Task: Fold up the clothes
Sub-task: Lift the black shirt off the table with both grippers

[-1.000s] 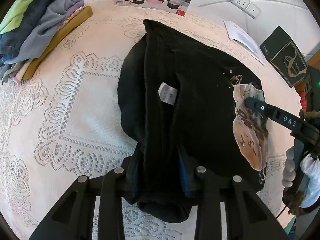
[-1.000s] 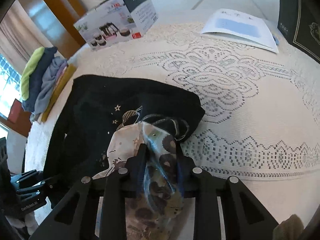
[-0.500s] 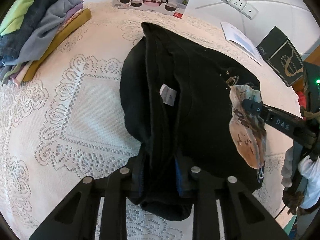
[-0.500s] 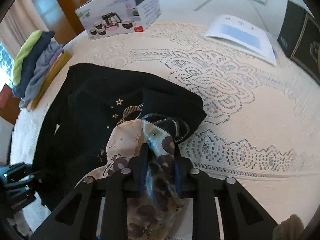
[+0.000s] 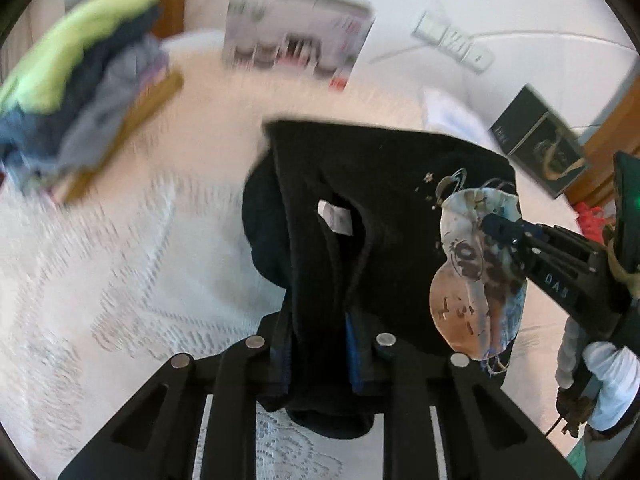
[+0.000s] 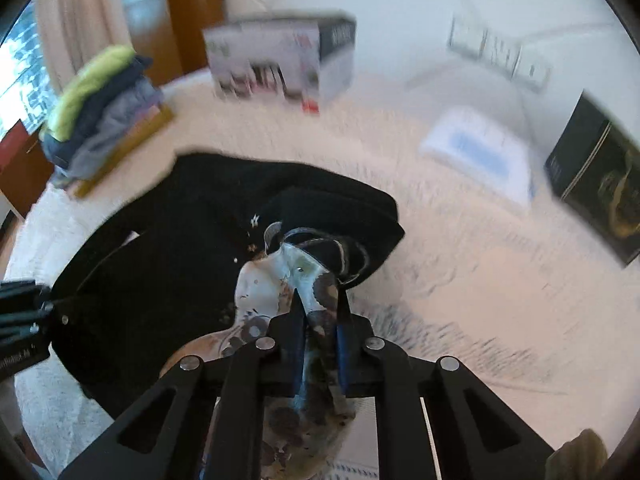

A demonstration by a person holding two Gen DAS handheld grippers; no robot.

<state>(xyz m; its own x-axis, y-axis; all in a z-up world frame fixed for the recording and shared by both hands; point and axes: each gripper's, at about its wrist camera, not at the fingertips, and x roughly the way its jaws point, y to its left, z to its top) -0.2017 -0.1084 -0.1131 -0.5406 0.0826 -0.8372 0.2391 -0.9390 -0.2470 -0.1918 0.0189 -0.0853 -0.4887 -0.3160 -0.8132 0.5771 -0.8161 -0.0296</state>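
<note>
A black T-shirt (image 5: 392,184) with a pale printed graphic (image 5: 472,280) hangs lifted over the lace-covered table (image 5: 120,280). My left gripper (image 5: 320,344) is shut on its near black edge, by the collar with the white label (image 5: 334,216). My right gripper (image 6: 318,320) is shut on the printed part of the same T-shirt (image 6: 180,248); it also shows at the right of the left wrist view (image 5: 496,228). The shirt's far end still trails on the cloth.
A pile of folded clothes (image 5: 80,92) lies at the far left, also in the right wrist view (image 6: 100,116). A tea-set box (image 5: 296,48) stands at the back. White papers (image 6: 476,148) and a dark box (image 6: 596,184) lie at the right.
Both grippers have risen and pulled toward me, lifting the T-shirt off the table. The views are now blurred by motion and tilted up toward the wall.
</note>
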